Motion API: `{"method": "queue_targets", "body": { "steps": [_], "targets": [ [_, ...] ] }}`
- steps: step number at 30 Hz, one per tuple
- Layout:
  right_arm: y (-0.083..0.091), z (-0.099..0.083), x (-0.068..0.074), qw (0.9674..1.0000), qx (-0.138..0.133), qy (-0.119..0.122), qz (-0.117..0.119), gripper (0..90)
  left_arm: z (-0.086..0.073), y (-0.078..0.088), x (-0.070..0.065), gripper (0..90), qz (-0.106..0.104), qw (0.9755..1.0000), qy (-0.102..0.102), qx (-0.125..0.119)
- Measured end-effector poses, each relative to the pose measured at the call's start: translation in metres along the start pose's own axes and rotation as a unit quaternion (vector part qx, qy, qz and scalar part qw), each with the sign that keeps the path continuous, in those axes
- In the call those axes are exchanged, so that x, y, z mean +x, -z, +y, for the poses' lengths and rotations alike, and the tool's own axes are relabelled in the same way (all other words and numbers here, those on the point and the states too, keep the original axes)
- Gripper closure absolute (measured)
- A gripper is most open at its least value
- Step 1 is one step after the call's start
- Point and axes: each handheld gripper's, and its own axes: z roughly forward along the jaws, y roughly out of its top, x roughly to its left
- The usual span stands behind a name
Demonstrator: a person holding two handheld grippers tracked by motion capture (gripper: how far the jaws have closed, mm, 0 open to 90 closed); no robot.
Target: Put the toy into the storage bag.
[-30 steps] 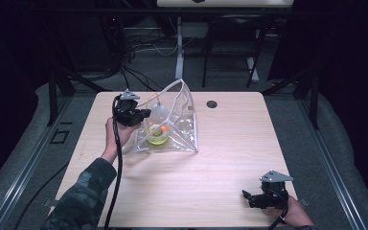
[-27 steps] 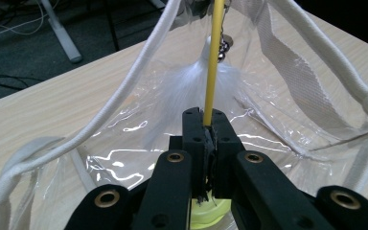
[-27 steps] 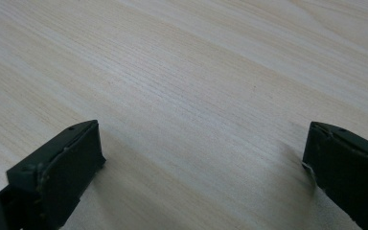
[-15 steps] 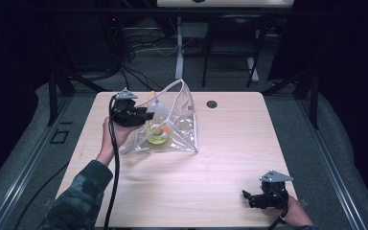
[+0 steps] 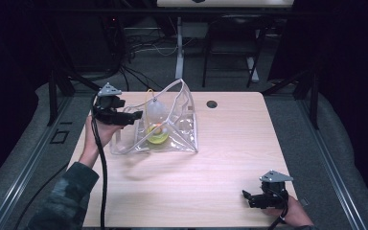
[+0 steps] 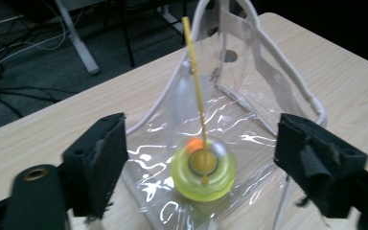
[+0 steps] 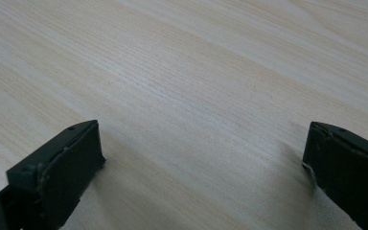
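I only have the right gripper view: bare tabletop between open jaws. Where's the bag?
Observer: The clear bag stands at the far left of the table, well away from the right gripper.
Operator: Anything inside?
Observer: A yellow-green ring, with a thin yellow stick rising from it.
Operator: And the left gripper?
Observer: The left gripper is at the bag's left edge; its jaws have just been opening, gripping nothing.

Pale wooden table point(image 5: 230, 158), clear plastic bag point(image 5: 172, 129) (yellow-green ring point(image 5: 157, 135) inside) near its far-left corner
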Motion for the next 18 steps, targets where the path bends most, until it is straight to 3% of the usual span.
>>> {"method": "queue_targets", "body": {
  "steps": [8, 18],
  "targets": [
    [0.0, 0.0, 0.0, 1.0, 0.0, 0.0, 0.0, 0.0, -0.01, 0.021, 0.019, 7.2, 0.032, 0.9994, 0.015, 0.002],
    [0.0, 0.0, 0.0, 1.0, 0.0, 0.0, 0.0, 0.0, -0.027, 0.035, 0.034, 0.1, 0.046, 0.9985, 0.021, 0.021]
  ]
}}
